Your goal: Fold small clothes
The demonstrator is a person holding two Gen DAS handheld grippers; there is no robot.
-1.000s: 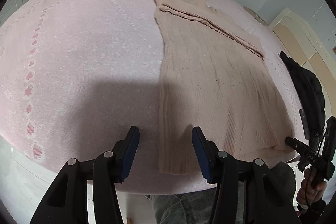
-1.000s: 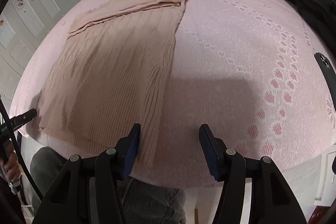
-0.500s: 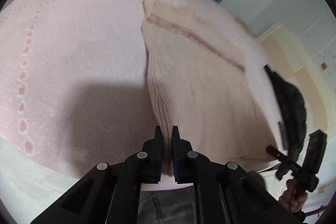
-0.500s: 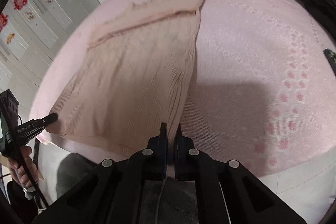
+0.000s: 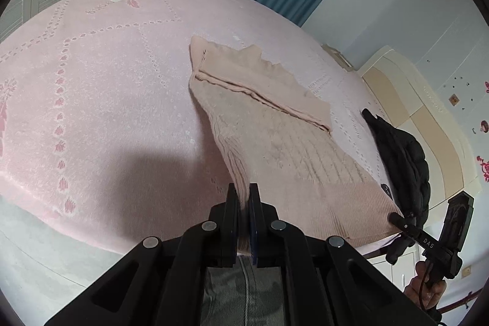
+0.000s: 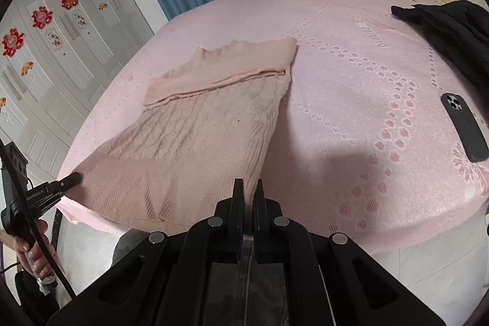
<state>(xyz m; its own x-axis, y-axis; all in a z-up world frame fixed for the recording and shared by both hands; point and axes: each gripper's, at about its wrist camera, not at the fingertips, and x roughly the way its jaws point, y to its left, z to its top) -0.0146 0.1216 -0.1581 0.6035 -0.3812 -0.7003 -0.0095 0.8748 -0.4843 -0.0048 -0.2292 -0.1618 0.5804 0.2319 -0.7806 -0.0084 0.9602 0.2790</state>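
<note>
While both tongs are raised just off the near edge of the bed (image 5: 91,99), we find each one clamped on a bottom corner of the sweater (image 5: 275,148). Our left tongs (image 5: 244,203) are pressed together on the garment's left hem corner, the knit pinched between the two blue-lined fingers (image 5: 252,203) and pulled up into a taut ridge. Our right tongs (image 6: 250,197) are likewise closed on the opposite hem corner, with the fabric rising in a narrow fold into the grip.

We note the beige sweater lies lengthwise on the pink bedspread, hem toward us and collar away, its sleeves folded across the upper body in a flat band. The hem between the two grips hangs slightly over the bed's near edge.

In the left wrist view, our right hand (image 5: 428,292) shows at the lower right, wrapped around its handle with the tool angled up toward the sweater. In the right wrist view, our left hand (image 6: 30,252) appears at the lower left in a similar grip.

A black jacket (image 6: 452,29) lies on the bed to the right, well apart from the sweater, and a dark phone (image 6: 464,127) rests face down between the jacket and the near edge.
</note>
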